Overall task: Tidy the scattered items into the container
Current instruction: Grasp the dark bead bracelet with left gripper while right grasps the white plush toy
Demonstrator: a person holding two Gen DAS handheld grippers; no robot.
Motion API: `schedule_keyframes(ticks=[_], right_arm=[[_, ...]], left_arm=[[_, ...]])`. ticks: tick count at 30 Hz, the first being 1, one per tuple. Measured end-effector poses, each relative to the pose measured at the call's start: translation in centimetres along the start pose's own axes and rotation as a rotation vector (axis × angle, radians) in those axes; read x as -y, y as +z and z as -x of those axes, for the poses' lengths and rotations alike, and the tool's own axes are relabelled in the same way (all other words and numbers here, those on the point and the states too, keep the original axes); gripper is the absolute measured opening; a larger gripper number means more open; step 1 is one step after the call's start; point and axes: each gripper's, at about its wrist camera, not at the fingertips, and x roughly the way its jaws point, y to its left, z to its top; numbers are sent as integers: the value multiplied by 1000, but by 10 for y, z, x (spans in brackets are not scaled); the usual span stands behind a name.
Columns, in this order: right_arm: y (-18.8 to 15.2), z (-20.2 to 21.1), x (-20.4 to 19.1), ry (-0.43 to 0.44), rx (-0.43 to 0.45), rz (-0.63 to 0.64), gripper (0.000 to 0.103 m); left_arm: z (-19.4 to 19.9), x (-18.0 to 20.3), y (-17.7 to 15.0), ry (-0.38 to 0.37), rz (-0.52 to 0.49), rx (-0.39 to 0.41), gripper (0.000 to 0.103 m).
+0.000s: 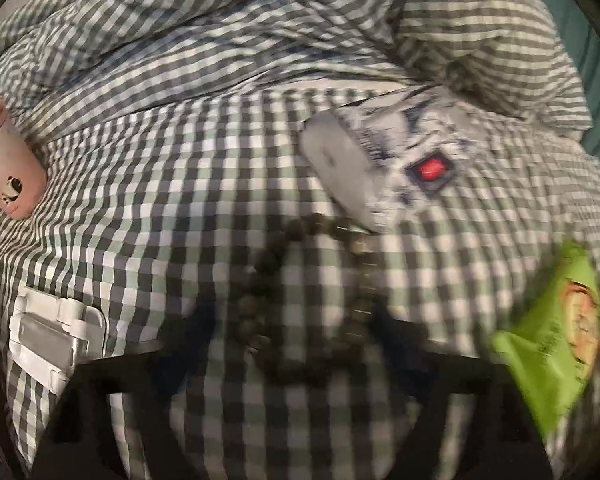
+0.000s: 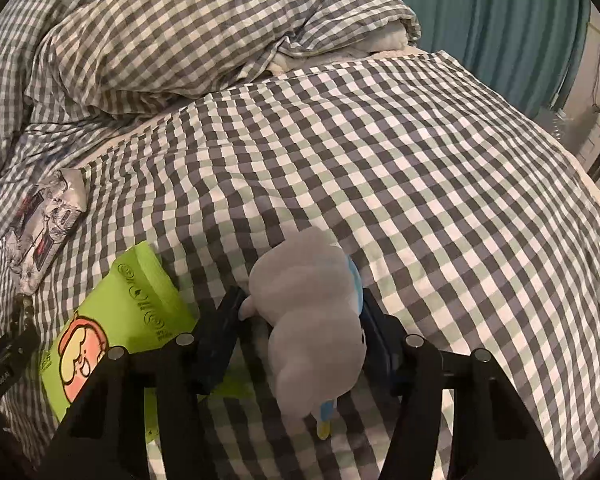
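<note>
between our right gripper (image 2: 300, 336) jaws sits the grey plush toy (image 2: 312, 320), clamped at both sides — we judge the pickup step. next: carry it to the container, unseen here. our left gripper (image 1: 300, 360) is blurred — can't tell its state.

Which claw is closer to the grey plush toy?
The right claw: its fingers sit on either side of the plush toy. The left claw is over by the bead string; the toy isn't in its view.
</note>
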Motion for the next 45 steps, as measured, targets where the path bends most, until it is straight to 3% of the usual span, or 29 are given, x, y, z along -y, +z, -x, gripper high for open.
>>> schedule_keyframes(ticks=[4, 6, 15, 17, 18, 19, 21, 32, 35, 36, 38, 39, 40, 42, 45], right_arm=[[-5, 21, 1, 10, 13, -3, 56], [-7, 36, 1, 5, 33, 11, 56], [-22, 89, 1, 51, 76, 22, 56], [-25, 95, 0, 58, 86, 24, 56], [-26, 98, 0, 61, 91, 26, 56], [-28, 99, -1, 62, 92, 28, 56], [-31, 101, -1, 69, 91, 26, 55], [-29, 86, 8, 103, 78, -5, 56], [-28, 77, 9, 111, 68, -5, 56], [-27, 74, 9, 112, 65, -5, 56], [-26, 68, 9, 106, 61, -7, 56], [-25, 65, 10, 104, 58, -7, 56], [-24, 63, 10, 106, 57, -8, 55], [-23, 62, 13, 111, 56, -18, 55], [-23, 66, 15, 119, 59, -18, 55]], left_arm=[[17, -1, -4, -62, 4, -11, 22], [32, -1, -8, -77, -8, 14, 3], [99, -5, -20, -149, -40, 109, 4], [102, -6, -21, -129, -56, 125, 8], [100, -7, -22, -129, -57, 117, 21], [96, -9, -23, -129, -50, 100, 46], [86, -11, -24, -109, -31, 83, 80], [13, 2, -22, -24, -67, -18, 83], [1, -4, -18, -49, -19, 9, 84], [0, -4, -16, -53, -15, 9, 83], [-1, -4, -13, -44, -24, 12, 61], [1, -4, -12, -49, -27, 15, 31], [3, -5, -10, -58, -24, 11, 22], [9, -6, -9, -55, -6, -5, 22], [26, -4, -9, -80, -3, 34, 21]])
